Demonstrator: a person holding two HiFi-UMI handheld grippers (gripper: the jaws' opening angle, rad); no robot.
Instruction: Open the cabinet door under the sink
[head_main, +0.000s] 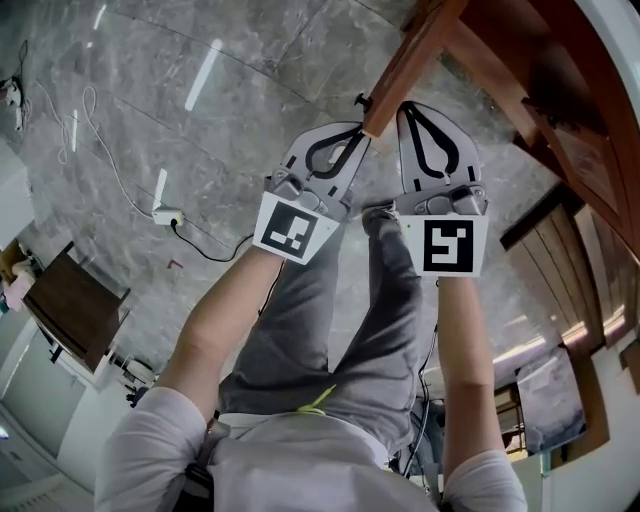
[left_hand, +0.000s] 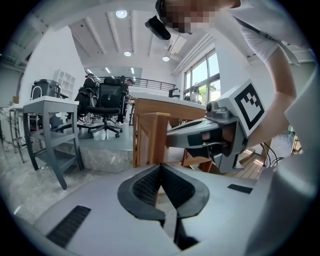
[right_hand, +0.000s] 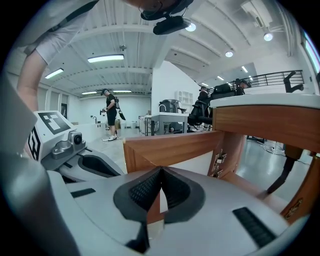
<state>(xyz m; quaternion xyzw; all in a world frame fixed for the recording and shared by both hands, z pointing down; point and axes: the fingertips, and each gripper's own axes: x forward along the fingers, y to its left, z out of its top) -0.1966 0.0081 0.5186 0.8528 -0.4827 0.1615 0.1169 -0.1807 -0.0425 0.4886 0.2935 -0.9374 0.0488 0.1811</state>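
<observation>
From the head view, the reddish-brown wooden cabinet door (head_main: 430, 40) already stands swung out from its frame. The left gripper (head_main: 352, 140) is against the door's free corner on the outer side. The right gripper (head_main: 410, 115) is just across that edge on the inner side, so the door's edge runs between them. Both pairs of fingers look pressed together. Beyond the door's outer face spreads a grey marbled stone floor (head_main: 150, 90), with a white cable and plug block (head_main: 165, 213) well clear of the door.

In the left gripper view, the left gripper (left_hand: 160, 166) has its ribbed black pads closed tip to tip. They pinch nothing, and the door's upright edge (left_hand: 152, 137) rises directly past the tips. The right gripper (left_hand: 215, 135) sits on the far side of that edge. Behind the door are a grey metal table (left_hand: 50, 107), black office chairs (left_hand: 107, 102) and tall windows (left_hand: 202, 75).

In the right gripper view, the right gripper (right_hand: 161, 170) is likewise closed on nothing, with its tips at the door's top rail (right_hand: 170, 150). The left gripper (right_hand: 75, 150) lies beyond the door's corner, and a white countertop edge (right_hand: 265, 100) runs above the cabinet opening.

The risks, as I judge them, come from contact alone: neither gripper has a hold, so a tip could slide off the narrow edge and let the door drift back. Pushing too hard could overswing it and strain the metal hinge (right_hand: 218, 159) — or knock the corner into the person's grey trousers (head_main: 330, 330) below.
</observation>
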